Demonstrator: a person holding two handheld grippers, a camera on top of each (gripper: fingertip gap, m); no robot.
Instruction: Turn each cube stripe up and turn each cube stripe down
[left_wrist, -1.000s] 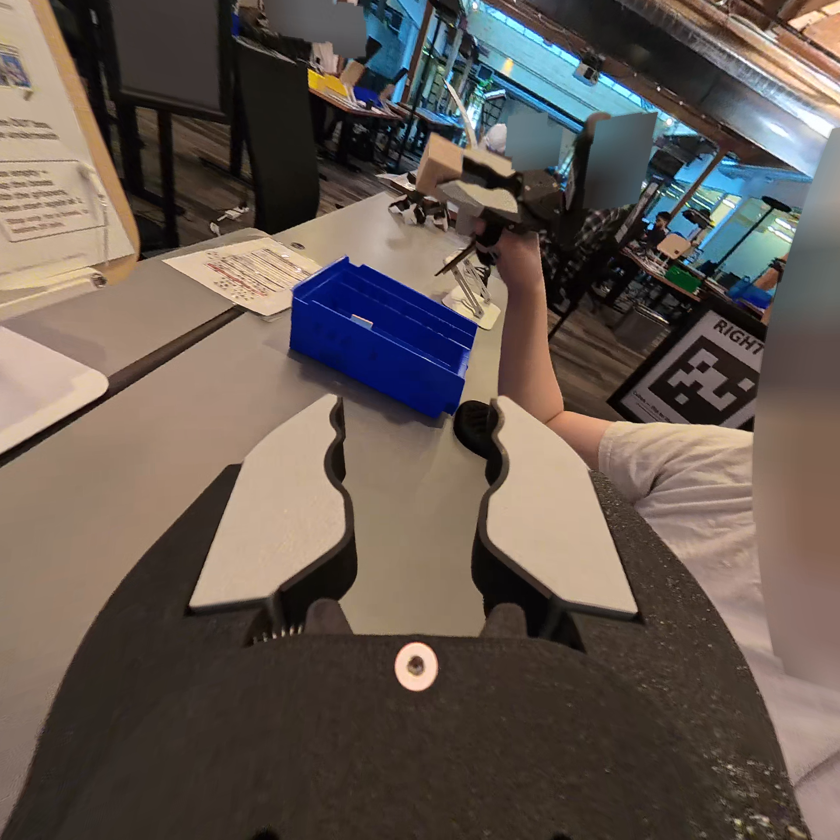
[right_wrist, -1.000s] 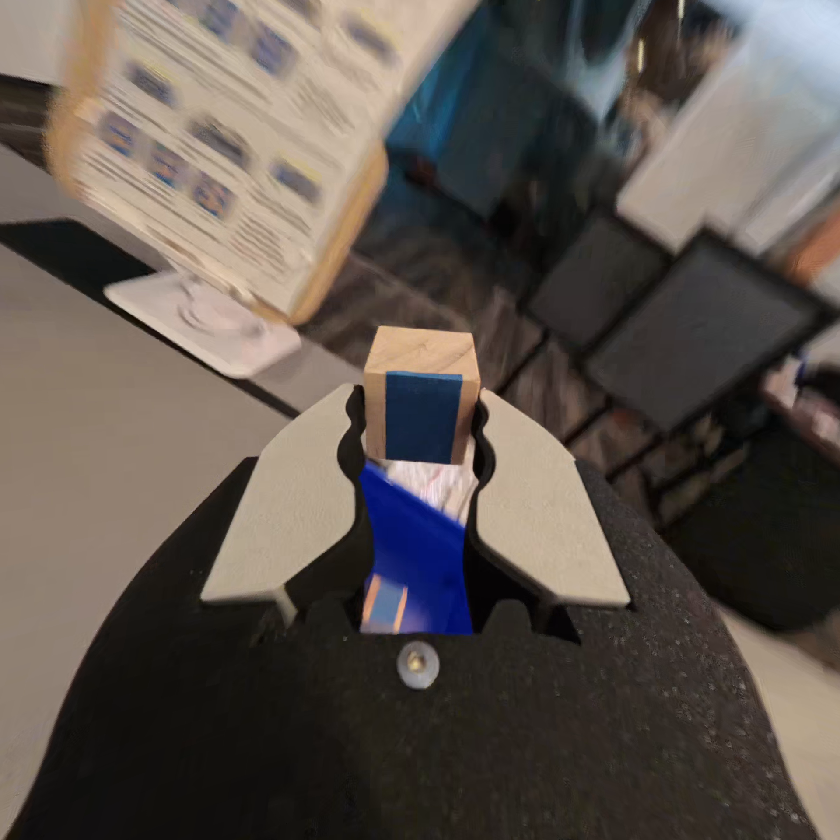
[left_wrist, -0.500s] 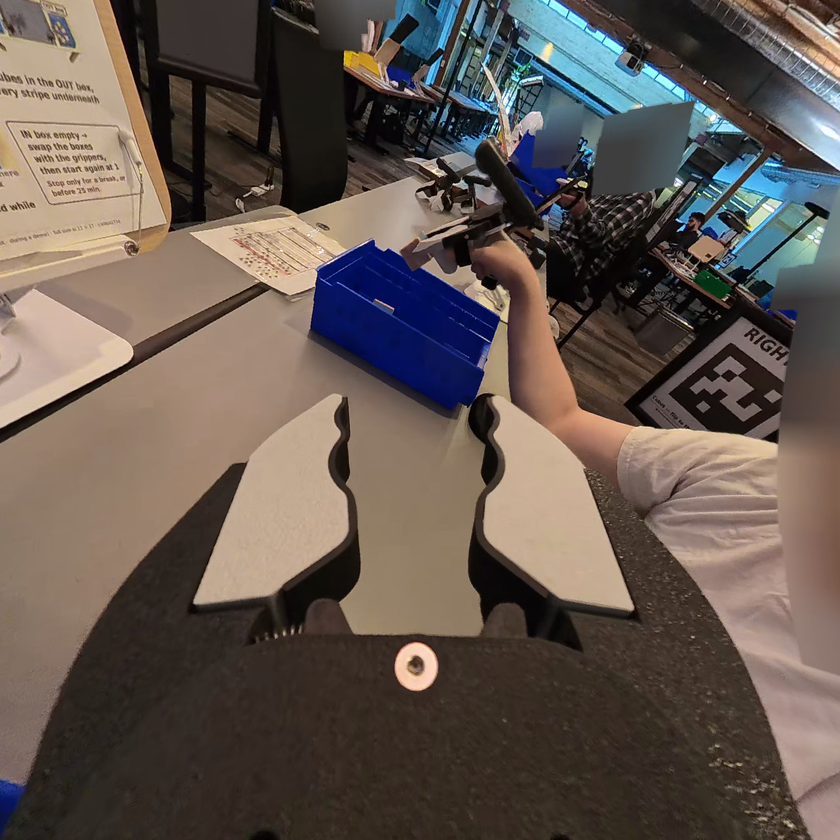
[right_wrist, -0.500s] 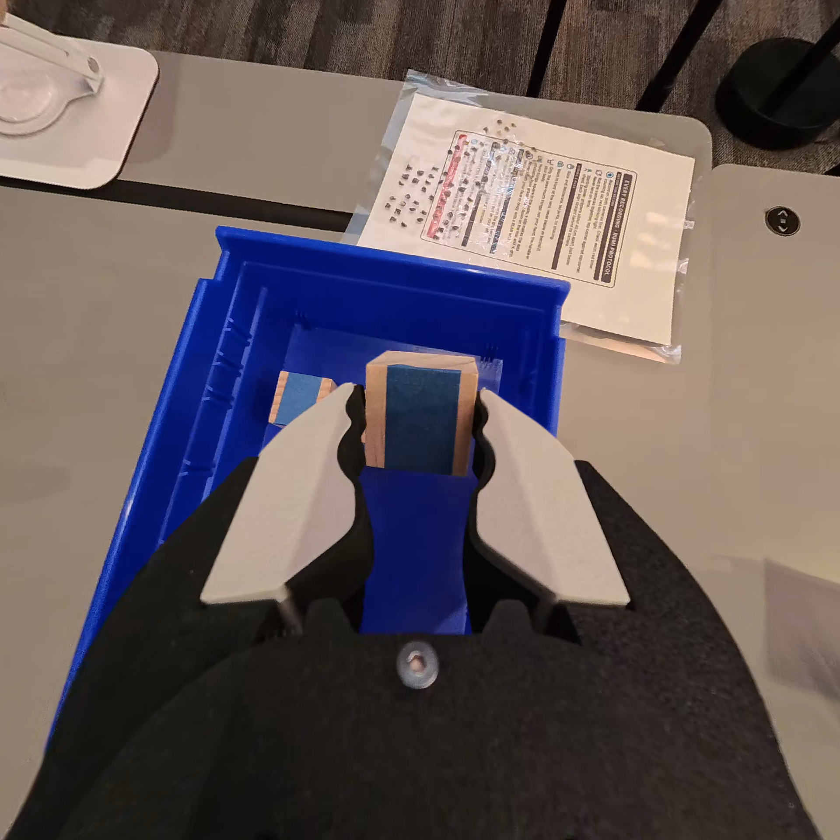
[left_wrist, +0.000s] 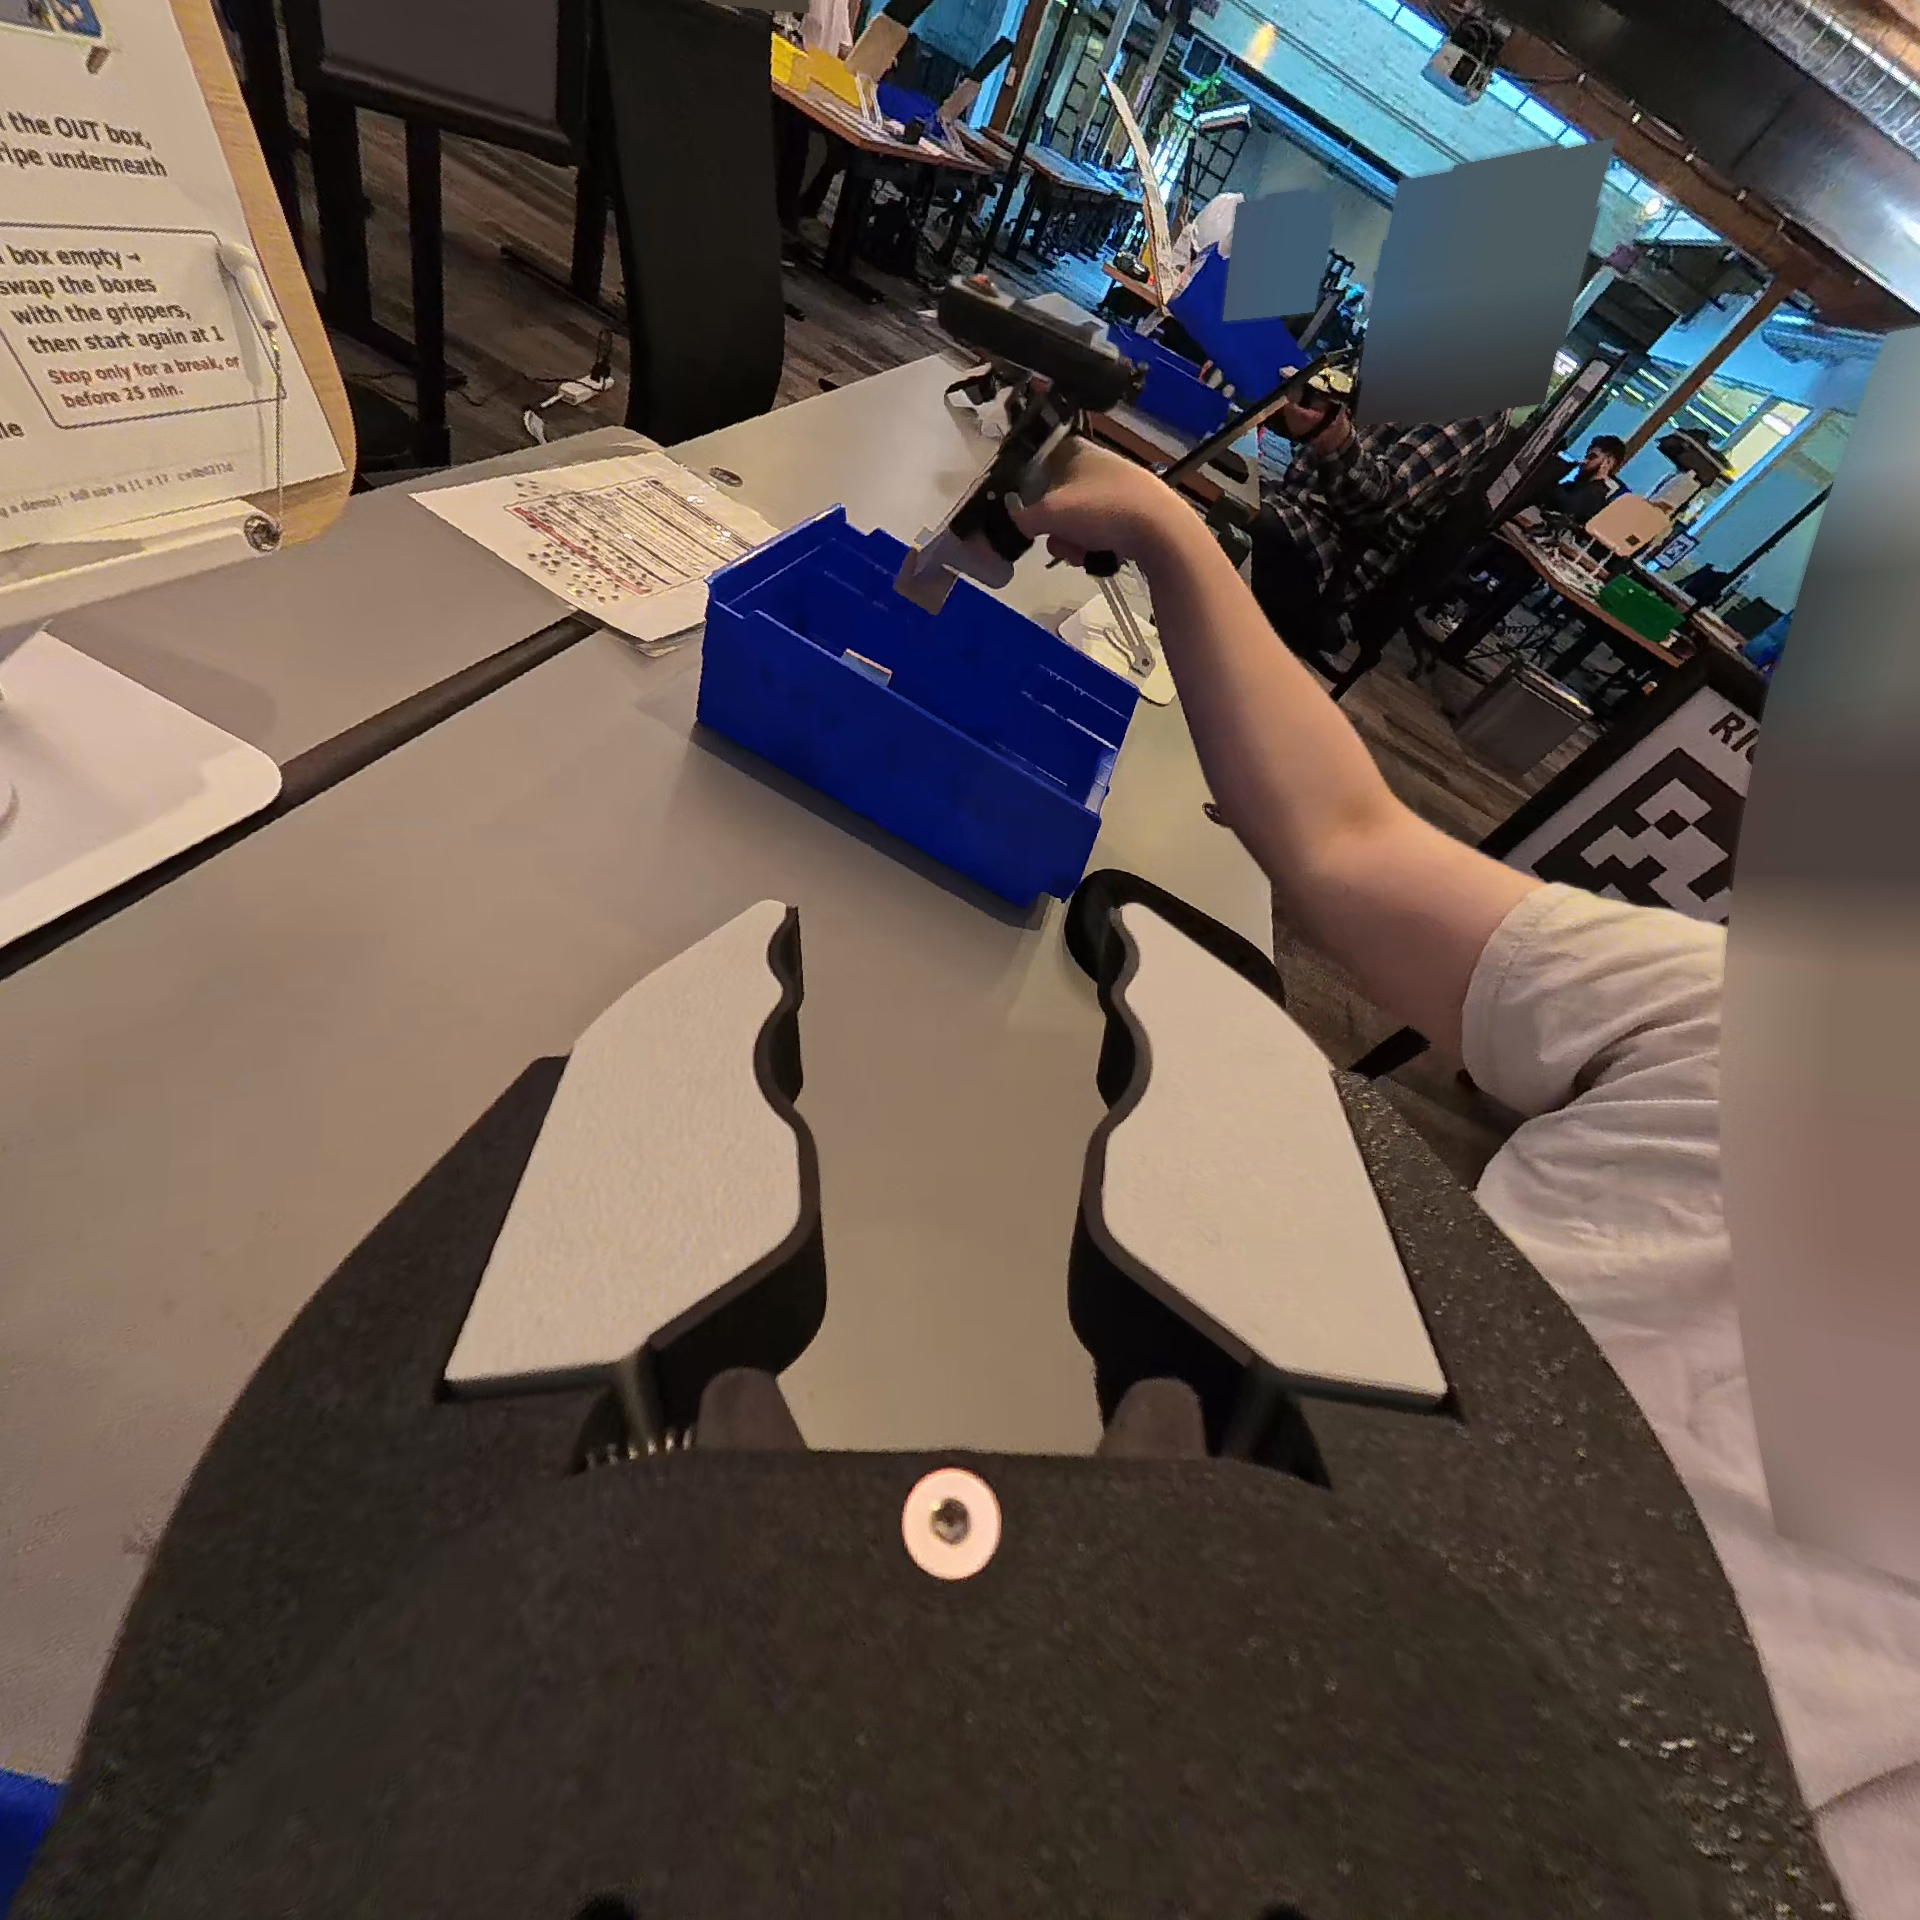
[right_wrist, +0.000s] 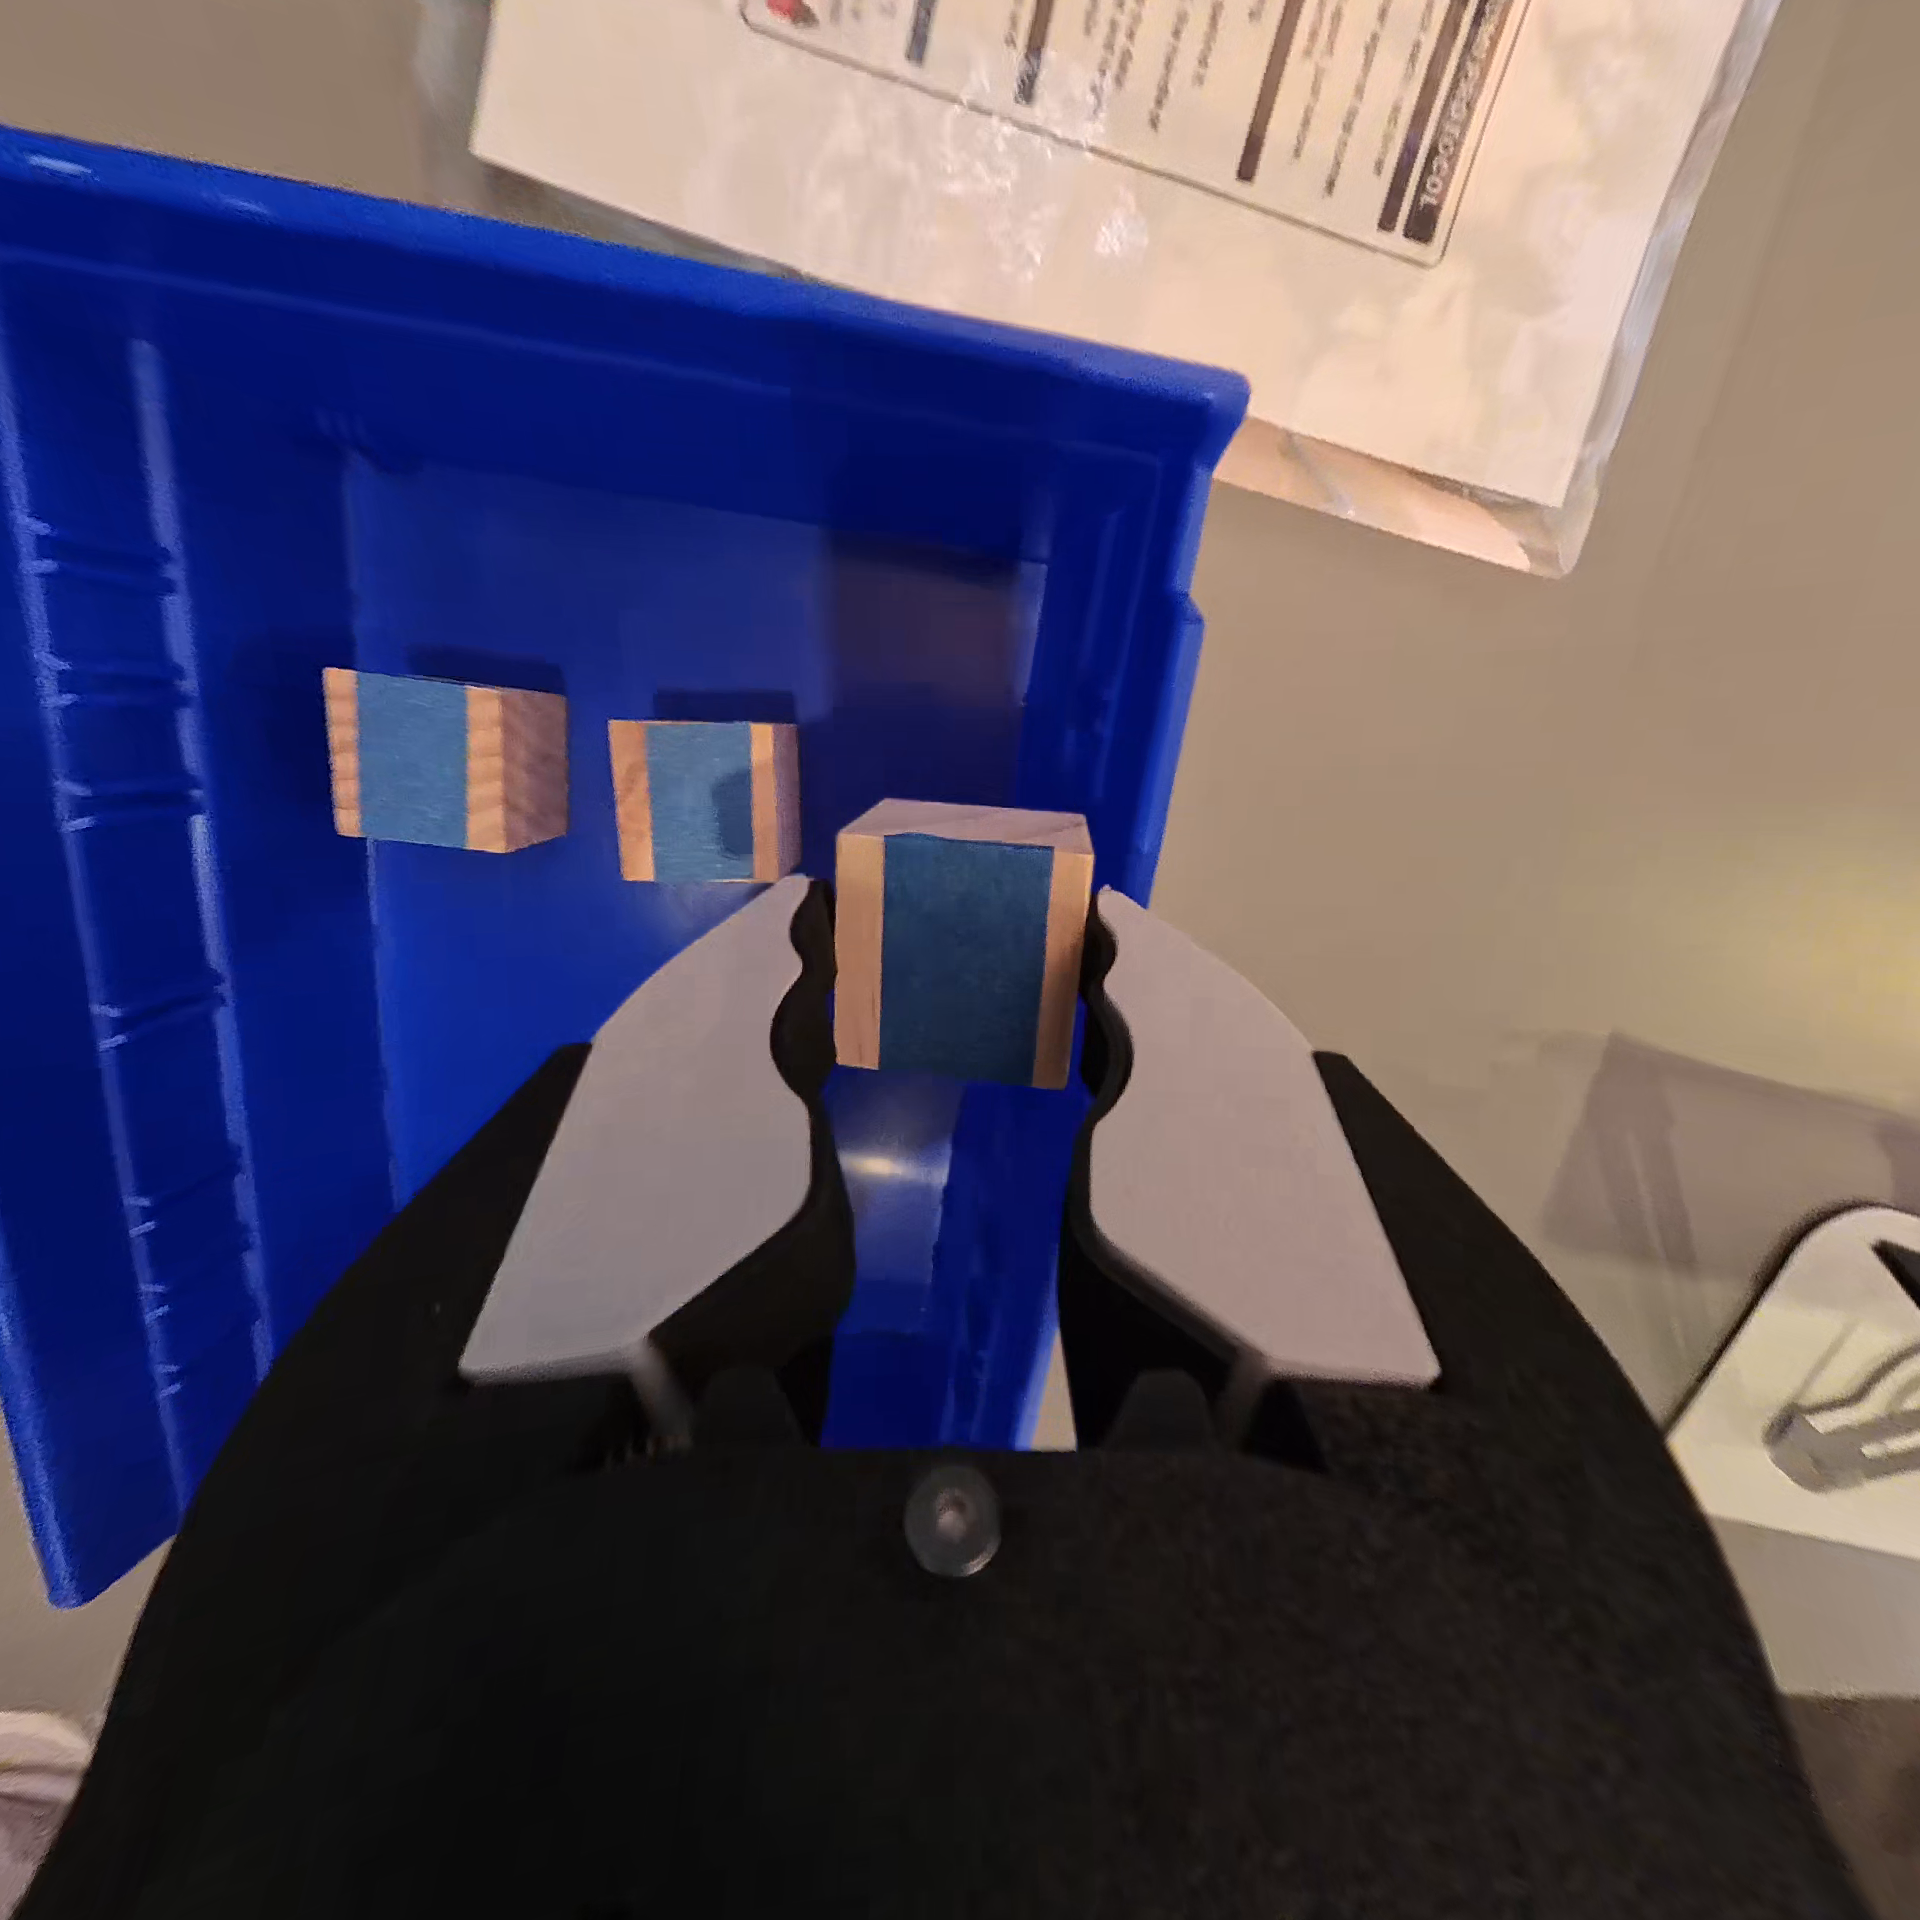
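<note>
My right gripper (right_wrist: 956, 914) is shut on a wooden cube (right_wrist: 961, 945) with its blue stripe facing the camera, held inside the blue bin (right_wrist: 156, 727) near its right wall. Two more striped cubes (right_wrist: 442, 758) (right_wrist: 704, 800) lie on the bin floor, stripes up. In the left wrist view the bin (left_wrist: 894, 748) stands on the grey table, and the right gripper (left_wrist: 951, 566) dips into it from above. My left gripper (left_wrist: 940, 920) is open and empty, low over the table in front of the bin.
A laminated instruction sheet (left_wrist: 613, 530) lies behind the bin, also in the right wrist view (right_wrist: 1143, 187). A sign board on a white base (left_wrist: 114, 769) stands at left. A white stand base (right_wrist: 1808, 1382) sits right of the bin. People sit at desks beyond the table.
My right gripper swung down from high in the air over the bin and lowered the held cube into it. My left gripper stayed open, shifting slightly.
</note>
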